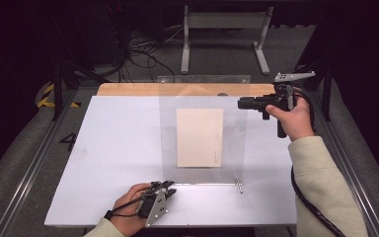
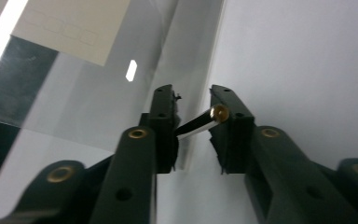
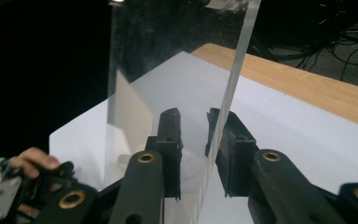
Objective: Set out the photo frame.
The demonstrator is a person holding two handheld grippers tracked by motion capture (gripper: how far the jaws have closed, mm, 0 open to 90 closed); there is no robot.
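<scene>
The white counter (image 1: 118,148) spread wide under the lamps, a strip of bare wood (image 1: 177,89) showing along its far edge. On it stood the clear acrylic panel (image 1: 202,94), upright near the middle, its bottom edge close to the person's side of the counter and its top edge reaching toward the far side in the high view. Behind the panel lay a beige card (image 1: 200,137), flat on the counter and seen through the clear sheet.

At the right, the right gripper (image 1: 245,103) was up at the panel's right-hand edge, held level in the person's hand. In the right gripper view, that edge (image 3: 228,93) ran straight up between the two black jaws, hard against the right-hand jaw, with a gap left to the other one. So those jaws were apart, straddling the edge and not clamped on it.

Down at the near edge, the left gripper (image 1: 168,187) sat low by the panel's bottom left corner. In the left gripper view, its jaws stood apart, with a small brass-tipped metal pin (image 2: 200,122) slanting across the gap between them. Whether the pads pressed on that pin could not be told.
</scene>
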